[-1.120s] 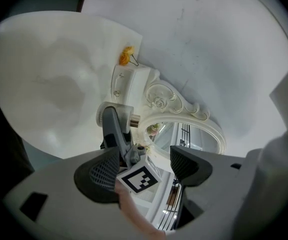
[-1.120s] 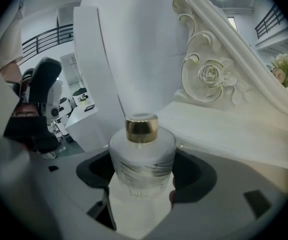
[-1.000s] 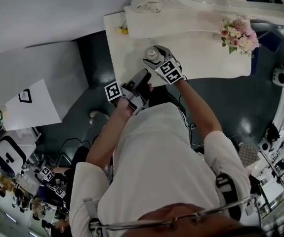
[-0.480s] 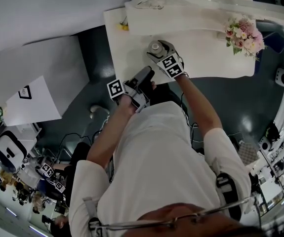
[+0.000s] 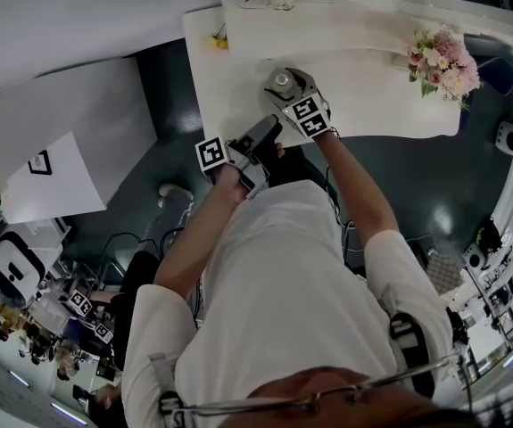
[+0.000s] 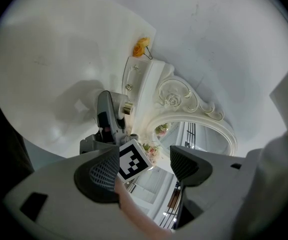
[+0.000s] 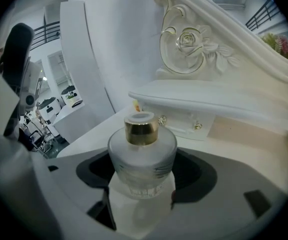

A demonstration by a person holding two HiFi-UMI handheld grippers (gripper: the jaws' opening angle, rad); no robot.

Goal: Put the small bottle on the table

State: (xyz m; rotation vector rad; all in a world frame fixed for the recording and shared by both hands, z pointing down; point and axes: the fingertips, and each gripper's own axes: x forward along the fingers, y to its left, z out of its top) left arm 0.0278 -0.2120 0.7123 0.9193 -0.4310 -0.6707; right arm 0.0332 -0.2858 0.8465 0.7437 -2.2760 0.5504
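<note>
Two tools at white worktop (image 5: 229,96), with carved mirror frame (image 7: 194,49) and low drawer shelf (image 7: 209,101) at the back.

Left tool (image 6: 145,170) idle: jaws spread wide, nothing between them, sits at near edge of worktop just beside the other one.

Right tool (image 7: 142,179) closed onto small bottle (image 7: 141,151), pads on both sides of lower body. Upright, over front-left part of worktop, well clear of the shelf. Can't tell whether base touches the surface.

Handling call:
- Frosted glass by the look, squat round body, gold cap (image 7: 140,129).
- Probably stiff, fairly heavy for its size, breakable, slick on the curved sides.
- Best gripped low on widest part of body, as now, not by cap or neck.
- Set down flat and gently, upright, and release only once base is seated.
- Risk: round wall slipping or rotating between pads if squeeze eases early. Hard knock on worktop could chip it.
</note>
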